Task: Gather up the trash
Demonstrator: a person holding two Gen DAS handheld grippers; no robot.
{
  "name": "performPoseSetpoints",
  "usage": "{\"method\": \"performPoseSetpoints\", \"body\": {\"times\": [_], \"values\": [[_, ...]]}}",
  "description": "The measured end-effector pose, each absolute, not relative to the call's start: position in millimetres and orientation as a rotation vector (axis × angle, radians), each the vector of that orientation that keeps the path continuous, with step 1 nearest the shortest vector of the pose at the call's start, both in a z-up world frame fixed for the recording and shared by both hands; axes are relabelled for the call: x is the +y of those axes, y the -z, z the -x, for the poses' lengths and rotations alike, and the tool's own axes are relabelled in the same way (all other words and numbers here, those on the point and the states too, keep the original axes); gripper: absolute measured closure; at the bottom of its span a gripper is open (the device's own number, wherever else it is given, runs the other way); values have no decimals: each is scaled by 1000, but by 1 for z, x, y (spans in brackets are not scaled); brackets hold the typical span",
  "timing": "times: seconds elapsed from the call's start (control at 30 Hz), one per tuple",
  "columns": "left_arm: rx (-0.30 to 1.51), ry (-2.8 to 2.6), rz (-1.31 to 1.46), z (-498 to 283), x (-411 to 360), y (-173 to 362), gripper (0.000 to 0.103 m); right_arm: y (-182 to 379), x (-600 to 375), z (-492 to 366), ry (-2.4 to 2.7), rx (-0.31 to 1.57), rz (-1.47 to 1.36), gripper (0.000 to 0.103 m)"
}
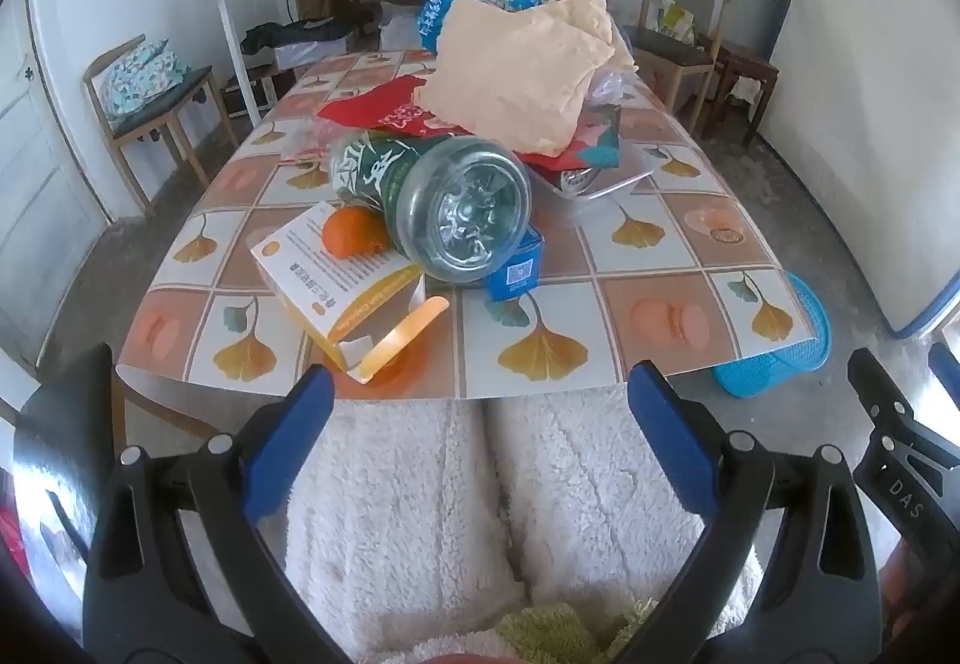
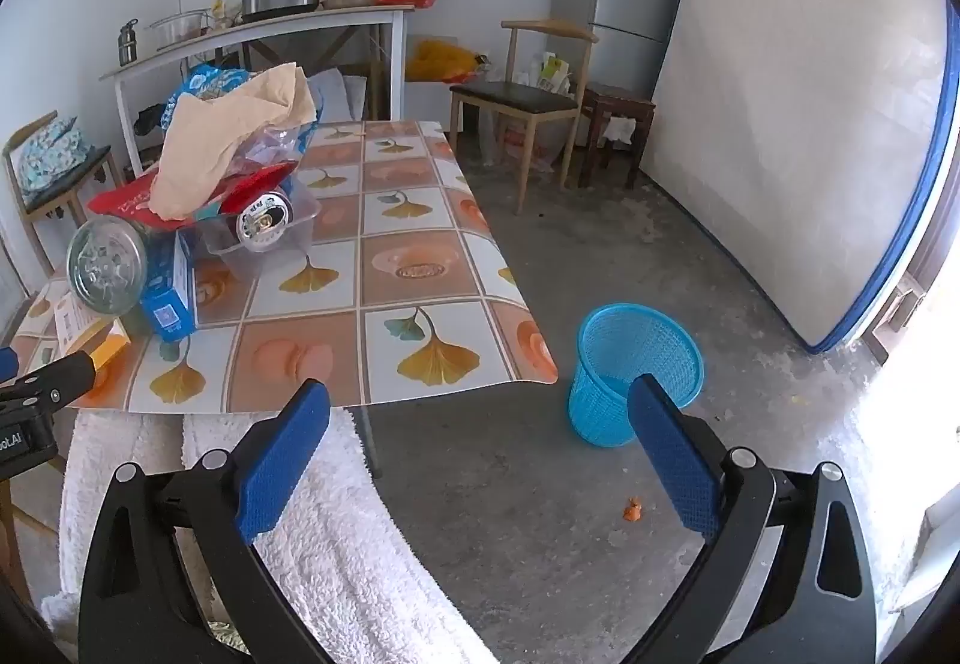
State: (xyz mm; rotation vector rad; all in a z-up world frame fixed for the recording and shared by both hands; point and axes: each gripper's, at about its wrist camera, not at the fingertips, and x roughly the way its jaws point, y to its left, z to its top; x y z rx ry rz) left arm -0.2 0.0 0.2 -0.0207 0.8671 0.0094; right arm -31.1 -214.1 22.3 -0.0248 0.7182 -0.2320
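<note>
I hold both tongs spread as wide as they go, gripping nothing: my left tongs [image 1: 480, 424] hang over my lap before the desk [image 1: 660, 256], my right tongs [image 2: 480, 448] above bare floor. The trash heap lies at twelve o'clock from my left tongs: a green bottle [image 1: 438, 202] on its side, an orange [image 1: 351, 238], a yellow-white carton [image 1: 336, 286], a small blue box [image 1: 516, 268]. A clear tray [image 2: 264, 238] holds a can [image 2: 264, 220]. The blue mesh basket [image 2: 630, 370] stands on the floor at one o'clock from my right tongs; I cannot see anything inside.
</note>
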Motion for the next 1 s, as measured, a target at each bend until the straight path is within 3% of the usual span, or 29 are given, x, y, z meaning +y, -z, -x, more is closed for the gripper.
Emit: {"method": "performPoseSetpoints", "body": {"times": [1.0], "values": [[860,-19,30,3,7,-2,9,-29,-209,31,221,706,18,6]]}}
